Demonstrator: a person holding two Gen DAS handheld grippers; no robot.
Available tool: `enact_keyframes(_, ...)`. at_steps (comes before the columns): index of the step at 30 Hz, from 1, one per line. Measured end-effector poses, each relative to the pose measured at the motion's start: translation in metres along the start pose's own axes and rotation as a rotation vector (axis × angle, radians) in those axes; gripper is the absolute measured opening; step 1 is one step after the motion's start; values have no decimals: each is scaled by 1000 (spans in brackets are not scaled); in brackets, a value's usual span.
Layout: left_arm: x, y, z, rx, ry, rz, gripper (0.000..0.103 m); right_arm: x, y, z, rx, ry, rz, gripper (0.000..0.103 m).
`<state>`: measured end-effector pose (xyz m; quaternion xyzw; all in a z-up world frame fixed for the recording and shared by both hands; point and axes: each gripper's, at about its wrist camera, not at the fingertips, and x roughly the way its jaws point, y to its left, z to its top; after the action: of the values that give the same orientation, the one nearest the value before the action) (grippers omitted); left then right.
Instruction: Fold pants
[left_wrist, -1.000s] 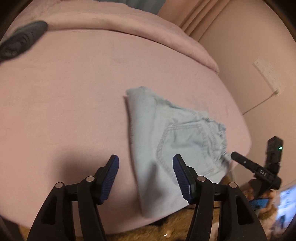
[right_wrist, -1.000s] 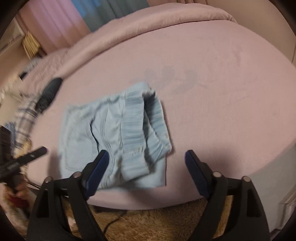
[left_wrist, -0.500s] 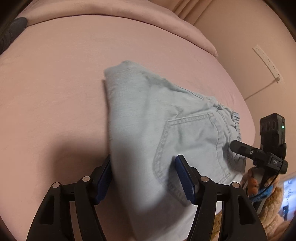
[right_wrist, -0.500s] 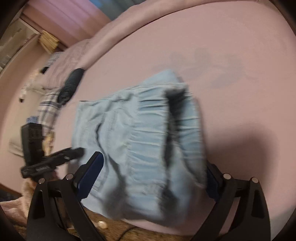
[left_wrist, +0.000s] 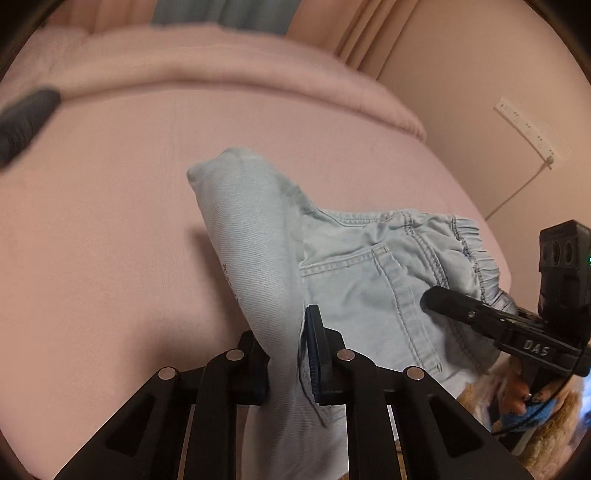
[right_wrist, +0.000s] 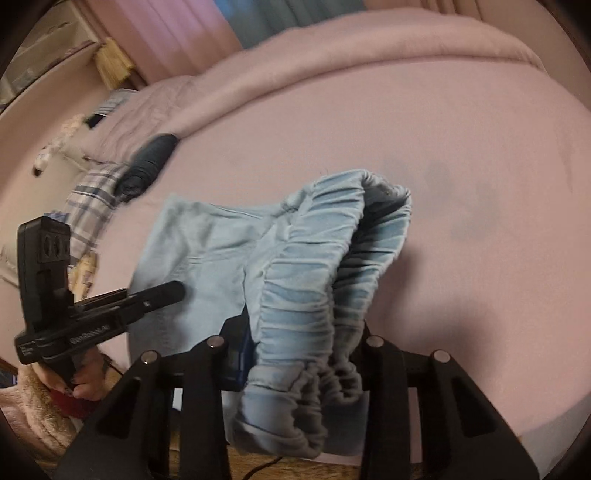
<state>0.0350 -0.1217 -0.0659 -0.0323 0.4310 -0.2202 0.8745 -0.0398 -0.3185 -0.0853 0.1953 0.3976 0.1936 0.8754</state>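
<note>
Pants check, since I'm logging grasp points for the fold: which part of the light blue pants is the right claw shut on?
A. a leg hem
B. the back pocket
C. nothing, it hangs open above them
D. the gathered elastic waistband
D: in the right wrist view the right claw is closed on the ruched elastic waistband of the pants, lifting it off the pink bed.
</note>
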Motion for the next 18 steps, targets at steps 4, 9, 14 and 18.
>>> enact_keyframes(4, -24, 16, 28, -12, -67, 1, 13, -3, 20, 32, -63, -64, 34, 37)
enact_keyframes(9, -15, 48, 43, -57, -66, 74, 13, 47, 25, 58, -32, -21, 82, 37)
enact_keyframes(14, 16, 96, 28, -163, 30, 131, 13, 102, 24, 52, -34, 114, 69, 39)
enact_keyframes(18, 29, 120, 10, -230, 55, 134, 19, 124, 15, 40, -49, 170, -34, 61)
